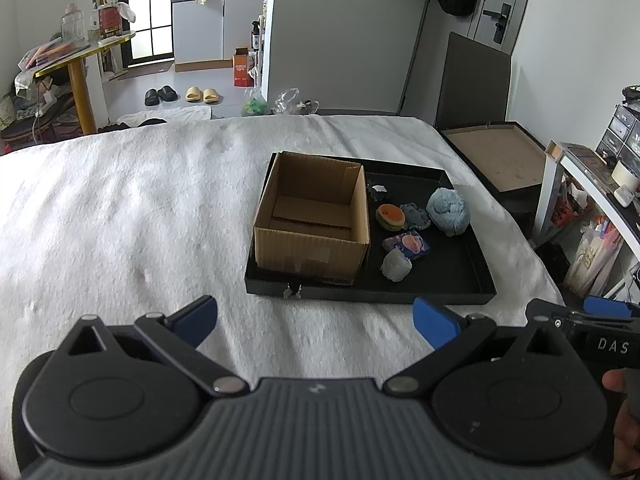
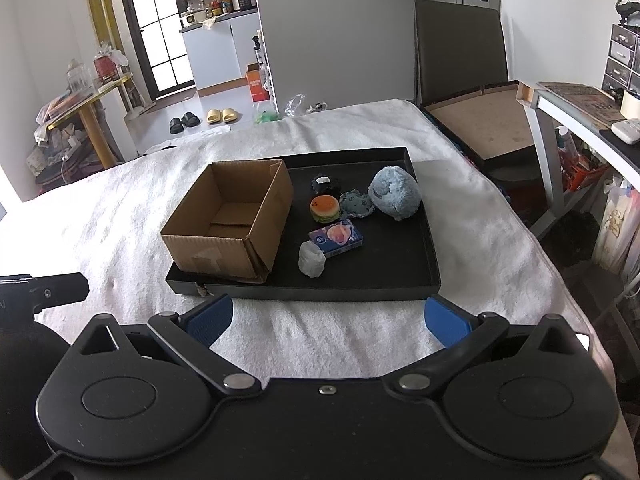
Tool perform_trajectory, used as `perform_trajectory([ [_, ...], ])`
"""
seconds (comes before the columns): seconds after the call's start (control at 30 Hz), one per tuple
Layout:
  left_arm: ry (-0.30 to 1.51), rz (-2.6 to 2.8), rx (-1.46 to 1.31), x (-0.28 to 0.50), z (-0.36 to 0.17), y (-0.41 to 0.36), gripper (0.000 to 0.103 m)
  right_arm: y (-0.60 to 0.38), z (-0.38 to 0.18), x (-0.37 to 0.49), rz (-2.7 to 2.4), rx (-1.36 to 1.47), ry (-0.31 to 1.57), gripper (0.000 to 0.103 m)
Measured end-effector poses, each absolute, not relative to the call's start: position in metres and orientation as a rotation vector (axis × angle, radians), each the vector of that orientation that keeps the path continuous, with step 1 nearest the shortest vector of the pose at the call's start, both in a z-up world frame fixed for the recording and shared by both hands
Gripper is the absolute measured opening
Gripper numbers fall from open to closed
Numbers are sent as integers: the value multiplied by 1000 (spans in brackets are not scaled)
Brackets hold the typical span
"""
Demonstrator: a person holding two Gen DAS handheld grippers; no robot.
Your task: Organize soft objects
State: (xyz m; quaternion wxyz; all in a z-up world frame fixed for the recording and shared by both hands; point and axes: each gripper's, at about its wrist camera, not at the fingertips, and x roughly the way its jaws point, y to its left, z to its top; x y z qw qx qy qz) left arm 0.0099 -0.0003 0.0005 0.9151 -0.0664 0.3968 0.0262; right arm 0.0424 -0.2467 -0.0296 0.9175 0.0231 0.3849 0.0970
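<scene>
Left gripper [image 1: 316, 322] spread wide, blue-padded fingers [image 1: 434, 322] far apart and gripping nothing, hovering over the white fuzzy bed cover [image 1: 140, 220] short of the tray. Right gripper [image 2: 328, 318] equally splayed, blue fingers [image 2: 210, 318] empty, also above the cover just before the tray's near rim. Ahead of both, a shallow black tray [image 2: 352, 292] lying flat on the bed, carrying an open brown cardboard box [image 2: 228, 220] at its left side, flaps down inside, nothing in it. To the right of the box, loose on the tray floor, a cluster of soft things: nearest, a pale grey crumpled lump [image 2: 312, 258]; just behind and touching it, a small blue packet with a pink print [image 2: 336, 237]; farther back, a squishy burger toy [image 2: 325, 208] with orange bun and green layer; just beside that, a grey-blue plush with stubby limbs [image 2: 356, 203]; at the right, a large light-blue fluffy ball [image 2: 394, 192], biggest of the lot; at the back, a small black fuzzy piece with a white tag [image 2: 325, 185]. Beyond the bed's right edge, a dark frame with a brown backing board [image 2: 484, 128].
</scene>
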Motion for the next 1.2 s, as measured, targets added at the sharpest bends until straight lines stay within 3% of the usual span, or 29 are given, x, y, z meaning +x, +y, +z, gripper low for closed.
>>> perform_trajectory([
  [1.2, 842, 138, -175, 86, -38, 33, 102, -262, -77, 125, 148, 131, 819, 103],
])
